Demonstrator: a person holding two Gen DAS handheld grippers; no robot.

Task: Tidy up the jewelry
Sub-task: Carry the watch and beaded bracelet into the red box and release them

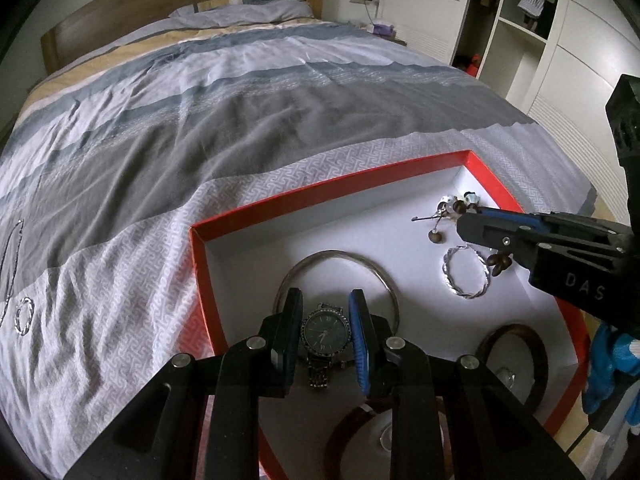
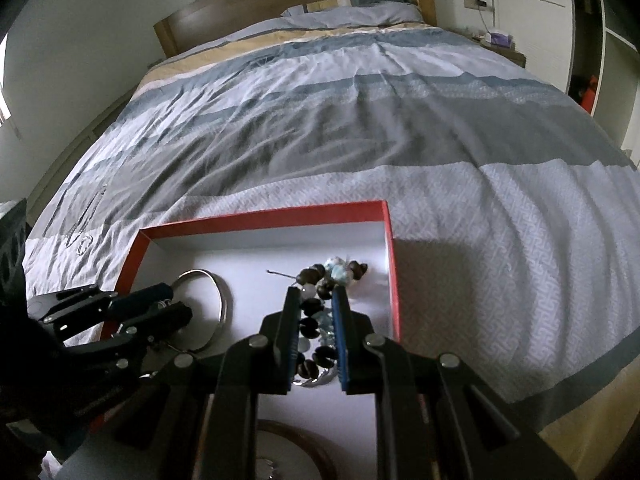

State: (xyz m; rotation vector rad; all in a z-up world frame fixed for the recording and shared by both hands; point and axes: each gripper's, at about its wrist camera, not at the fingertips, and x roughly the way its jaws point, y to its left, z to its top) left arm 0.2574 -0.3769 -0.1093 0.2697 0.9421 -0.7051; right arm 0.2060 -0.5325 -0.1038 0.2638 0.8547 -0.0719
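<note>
The left tool (image 1: 325,322) is over the near part of the red box (image 1: 199,268) on the bed (image 1: 160,128), its jaws partly closed on either side of the wristwatch (image 1: 325,334); the pads appear to grip the watch case, though firm contact cannot be confirmed. The right tool (image 2: 314,316) is at the box's far right corner, its jaws narrowed on the beaded bracelet (image 2: 316,324), whose beads run between the pads and trail beyond the tips. A thin metal bangle (image 1: 384,280) arcs just beyond the left tool's tips, and a twisted silver ring (image 1: 466,274) lies just under the right tool. Two pieces remain on the bedcover well to the left of the left tool: a chain (image 1: 12,256) and a second twisted ring (image 1: 24,314). Risks, as judged: the watch strap hangs free and could snag the bangle; the bracelet is held by a few beads only and could slip or drag the loose earrings (image 1: 434,224) near it; the soft cover may let the box tilt under pressure.
</note>
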